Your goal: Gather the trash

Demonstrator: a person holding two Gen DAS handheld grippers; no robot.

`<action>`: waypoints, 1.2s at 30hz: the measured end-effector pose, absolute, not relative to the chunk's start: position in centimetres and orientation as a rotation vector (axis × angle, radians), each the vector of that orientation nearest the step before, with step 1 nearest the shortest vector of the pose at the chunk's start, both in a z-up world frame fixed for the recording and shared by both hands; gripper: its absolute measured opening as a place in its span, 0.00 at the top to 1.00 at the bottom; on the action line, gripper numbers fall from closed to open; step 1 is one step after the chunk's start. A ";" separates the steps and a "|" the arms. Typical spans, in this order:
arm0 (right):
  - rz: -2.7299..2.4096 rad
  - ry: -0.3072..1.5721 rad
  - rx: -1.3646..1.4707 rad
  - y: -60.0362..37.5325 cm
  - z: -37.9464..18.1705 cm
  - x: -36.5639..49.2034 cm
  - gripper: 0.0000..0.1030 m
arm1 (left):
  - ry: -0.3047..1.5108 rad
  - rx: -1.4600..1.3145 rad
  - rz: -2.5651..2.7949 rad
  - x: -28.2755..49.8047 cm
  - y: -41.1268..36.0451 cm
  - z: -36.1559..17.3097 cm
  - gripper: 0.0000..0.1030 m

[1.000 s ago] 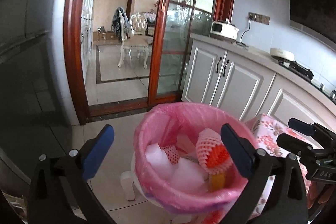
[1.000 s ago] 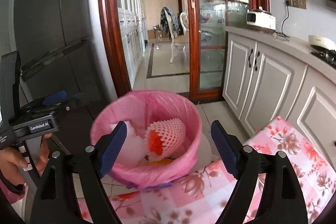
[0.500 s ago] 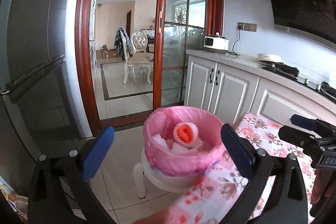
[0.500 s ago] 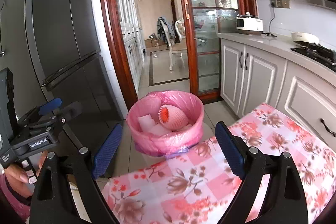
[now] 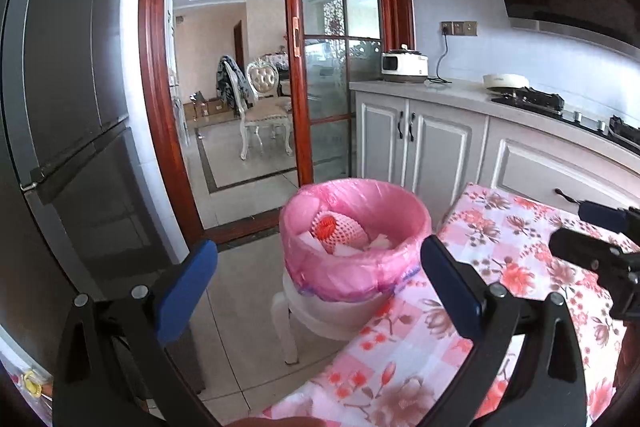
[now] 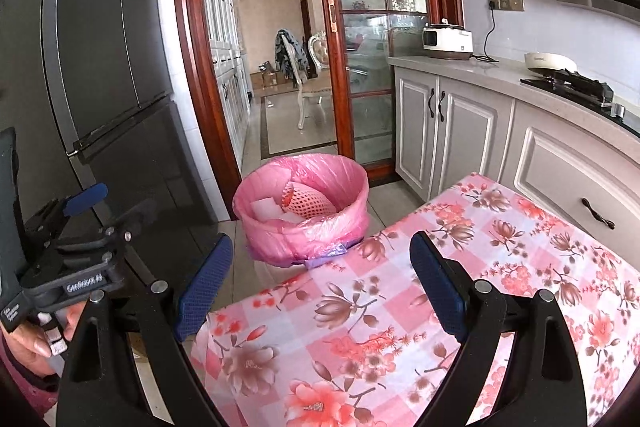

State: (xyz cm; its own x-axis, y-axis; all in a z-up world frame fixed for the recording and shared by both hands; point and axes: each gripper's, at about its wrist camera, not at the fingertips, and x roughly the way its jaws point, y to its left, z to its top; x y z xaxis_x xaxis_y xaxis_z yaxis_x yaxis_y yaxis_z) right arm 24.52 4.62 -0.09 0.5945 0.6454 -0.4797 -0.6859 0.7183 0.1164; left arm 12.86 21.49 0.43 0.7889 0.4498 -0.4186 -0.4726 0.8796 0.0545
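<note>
Your left hand-held gripper (image 5: 318,285) has its blue pads spread wide with nothing between them, and your right hand-held gripper (image 6: 322,285) is the same: jaws apart, empty. Neither one carries any trash at this moment.

Closest to you, under the right hand-held gripper, lies the tabletop (image 6: 500,267) with its pink flowered cloth. As much of it as shows in both views is bare; no scraps, wrappers or packing pieces lie on the cloth, from the near edge out to the far left corner. The near right part of the tabletop falls outside the views, so you cannot rule out something lying there.

Just past the tabletop's far left corner stands the trash bin (image 6: 304,223), lined with a pink bag and raised on a white stool (image 5: 288,323). Inside it you can see a red-and-white foam fruit net (image 5: 338,233) resting on top of white foam pieces (image 6: 264,207), all below the rim.

Judging from this, the collecting looks largely or wholly done: the trash sits in the bin and both hand-held grippers are free. What may remain is a last check of the unseen parts of the tabletop and the floor (image 5: 248,287) beside the bin, which shows clean tile here.
</note>
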 end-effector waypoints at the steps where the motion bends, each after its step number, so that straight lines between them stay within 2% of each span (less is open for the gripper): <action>1: 0.776 0.520 -0.085 4.6 0.1 24.4 0.18 | 0.444 -0.068 0.485 12.7 21.5 0.3 0.04; 36: 0.784 0.525 -0.103 4.9 -0.6 24.2 0.18 | 0.452 -0.115 0.445 11.1 21.4 0.8 0.04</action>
State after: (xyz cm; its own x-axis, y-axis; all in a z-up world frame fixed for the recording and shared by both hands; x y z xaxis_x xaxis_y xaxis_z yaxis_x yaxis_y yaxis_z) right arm 24.19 4.91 -0.56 0.5876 0.6462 -0.4869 -0.6963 0.7104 0.1026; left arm 11.15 21.39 0.81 0.8056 0.3898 -0.4461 -0.4401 0.8979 -0.0102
